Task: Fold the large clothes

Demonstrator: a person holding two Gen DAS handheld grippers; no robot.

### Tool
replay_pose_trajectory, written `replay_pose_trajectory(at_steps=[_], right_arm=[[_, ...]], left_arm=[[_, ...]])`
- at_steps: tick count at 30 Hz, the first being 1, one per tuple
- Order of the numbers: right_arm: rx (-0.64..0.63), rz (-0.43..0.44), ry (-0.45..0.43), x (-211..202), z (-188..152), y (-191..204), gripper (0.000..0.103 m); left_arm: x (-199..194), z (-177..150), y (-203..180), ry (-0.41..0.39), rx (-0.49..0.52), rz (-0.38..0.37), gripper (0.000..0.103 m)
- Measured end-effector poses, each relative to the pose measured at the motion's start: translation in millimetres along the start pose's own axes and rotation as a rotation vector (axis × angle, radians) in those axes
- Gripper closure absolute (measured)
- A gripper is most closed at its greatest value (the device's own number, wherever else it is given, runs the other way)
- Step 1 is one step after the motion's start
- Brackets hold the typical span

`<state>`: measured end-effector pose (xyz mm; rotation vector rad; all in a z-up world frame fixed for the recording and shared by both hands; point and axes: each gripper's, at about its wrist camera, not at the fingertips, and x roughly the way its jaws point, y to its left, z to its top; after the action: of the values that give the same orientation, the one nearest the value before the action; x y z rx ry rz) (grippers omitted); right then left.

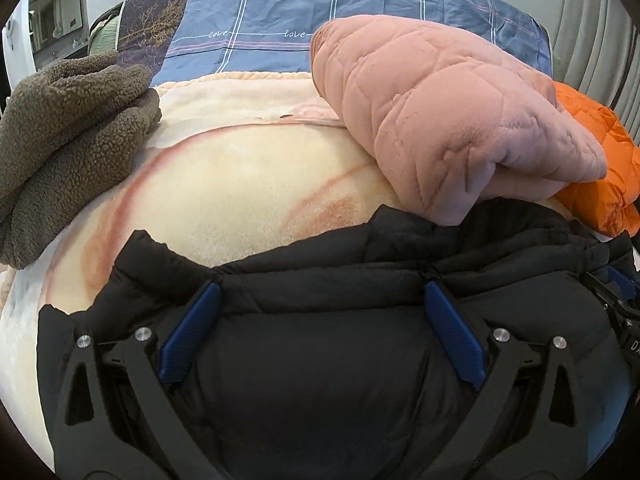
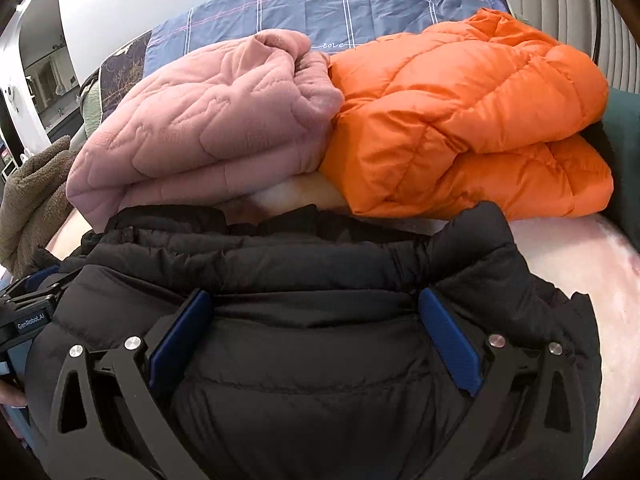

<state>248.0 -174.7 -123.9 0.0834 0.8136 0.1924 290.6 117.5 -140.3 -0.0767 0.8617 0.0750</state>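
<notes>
A black puffer jacket (image 1: 320,360) (image 2: 312,380) lies bunched on the cream blanket (image 1: 240,184) at the near edge of the bed. My left gripper (image 1: 320,286) stands open, its blue pads (image 1: 192,332) pressed into the jacket's left part with padding bulging between them. My right gripper (image 2: 314,293) is also open, straddling the jacket's right part just below its rolled upper edge. The two grippers sit side by side: the right one's body (image 1: 616,296) shows at the left view's edge, the left one's body (image 2: 28,312) at the right view's edge.
A folded pink quilted jacket (image 1: 440,120) (image 2: 200,132) and a folded orange puffer (image 1: 600,160) (image 2: 460,120) lie just beyond the black jacket. A brown fleece garment (image 1: 68,140) sits at the left. A blue plaid quilt (image 1: 320,12) covers the far bed.
</notes>
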Motion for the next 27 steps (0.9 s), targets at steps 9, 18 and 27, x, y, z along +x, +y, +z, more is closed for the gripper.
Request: replay_pose_trajectory(at_steps=[9, 18, 27], right_arm=[[-0.038, -0.067, -0.029, -5, -4, 12, 0.001], [-0.069, -0.109, 0.005, -10, 3, 19, 0.001], [0.003, 0.081, -0.034, -71, 28, 64, 0.001]], left_arm=[[-11, 3, 4, 0.014, 0.01, 0.0, 0.002], [-122, -24, 92, -0.122, -0.053, 0.0, 0.002], [-97, -84, 159, 0.079, -0.209, -0.346, 0.003]])
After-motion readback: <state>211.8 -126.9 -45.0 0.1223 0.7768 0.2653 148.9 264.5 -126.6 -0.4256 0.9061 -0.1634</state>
